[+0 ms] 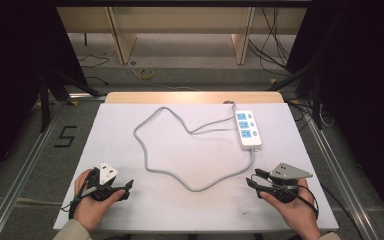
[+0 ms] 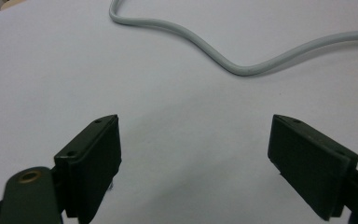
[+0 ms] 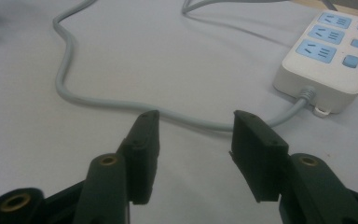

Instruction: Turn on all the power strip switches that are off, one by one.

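Grey cable point(image 1: 147, 150) loops between both grippers.

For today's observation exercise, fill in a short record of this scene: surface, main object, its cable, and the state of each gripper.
surface: white table top
main object: white power strip with three blue sockets, lying flat at the far right
cable: grey cable looping loosely across the table from the strip's near end
left gripper: jaws wide open, holding nothing, near left edge
right gripper: jaws open, holding nothing, just short of the cable
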